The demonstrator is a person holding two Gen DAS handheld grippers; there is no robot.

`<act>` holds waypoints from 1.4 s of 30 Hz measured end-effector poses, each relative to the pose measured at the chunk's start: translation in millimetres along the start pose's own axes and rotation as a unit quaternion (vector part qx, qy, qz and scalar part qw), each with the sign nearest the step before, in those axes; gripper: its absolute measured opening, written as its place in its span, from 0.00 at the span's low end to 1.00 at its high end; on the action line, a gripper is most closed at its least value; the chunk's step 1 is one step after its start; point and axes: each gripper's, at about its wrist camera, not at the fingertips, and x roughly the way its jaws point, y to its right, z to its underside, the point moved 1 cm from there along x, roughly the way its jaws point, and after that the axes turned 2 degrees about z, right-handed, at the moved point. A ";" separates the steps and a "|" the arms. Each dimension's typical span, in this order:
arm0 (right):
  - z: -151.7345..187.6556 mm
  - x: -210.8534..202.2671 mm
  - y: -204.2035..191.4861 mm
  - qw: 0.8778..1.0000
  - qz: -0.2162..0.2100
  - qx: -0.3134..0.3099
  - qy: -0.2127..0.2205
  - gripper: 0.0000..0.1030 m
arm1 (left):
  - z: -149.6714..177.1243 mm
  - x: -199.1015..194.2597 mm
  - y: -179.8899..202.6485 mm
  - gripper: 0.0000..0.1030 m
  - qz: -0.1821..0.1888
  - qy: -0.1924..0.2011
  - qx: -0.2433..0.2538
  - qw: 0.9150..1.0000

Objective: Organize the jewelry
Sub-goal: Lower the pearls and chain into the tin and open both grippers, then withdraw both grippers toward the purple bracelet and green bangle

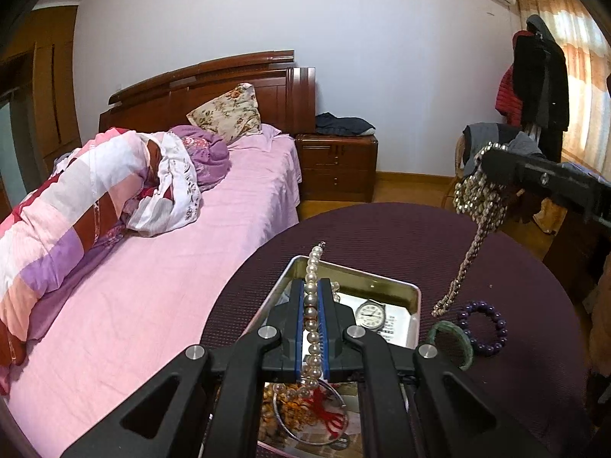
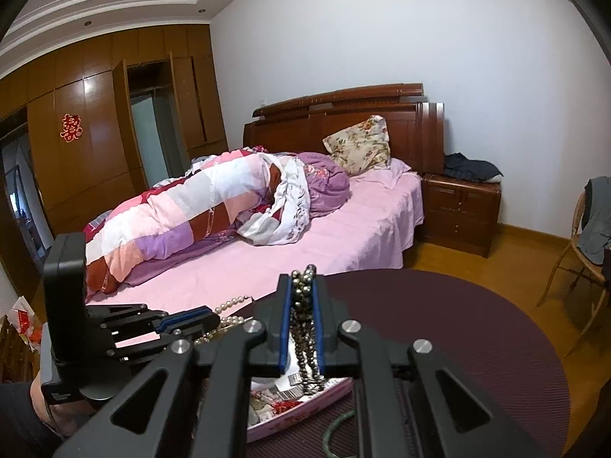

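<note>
- Pearl strand (image 1: pixel 314 320) pinched lengthwise between the narrow pads of left gripper (image 1: pixel 314 286), poised above the open tin (image 1: pixel 414 297), probably for lowering inside beside the watch (image 1: pixel 369 315).
- Dark bead necklace (image 2: pixel 305 328) clamped in right gripper (image 2: pixel 303 286), tail dangling to the table mat (image 1: pixel 382 236), lifted clear to avoid tangling.
- Purple bracelet (image 1: pixel 483 322) and green bangle (image 1: pixel 450 343) waiting beside the tin.

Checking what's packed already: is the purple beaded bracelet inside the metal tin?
No, the purple beaded bracelet lies on the dark tablecloth, beside the metal tin.
</note>
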 end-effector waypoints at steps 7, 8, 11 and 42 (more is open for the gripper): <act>7.0 20.6 -4.1 1.000 -0.008 0.001 -0.017 0.12 | -1.3 15.0 -11.9 0.05 -0.005 -0.012 -0.006 1.000; 8.0 23.8 -4.2 1.000 -0.009 0.002 -0.020 0.12 | -1.1 17.4 -13.3 0.05 -0.004 -0.015 -0.008 1.000; 12.6 32.4 -4.5 0.999 -0.014 0.006 -0.031 0.12 | 1.9 25.1 -17.8 0.05 -0.005 -0.026 -0.015 1.000; 77.9 9.5 56.9 0.991 0.049 0.069 -0.106 0.61 | 9.6 15.9 -8.8 0.82 -0.011 -0.004 -0.028 1.000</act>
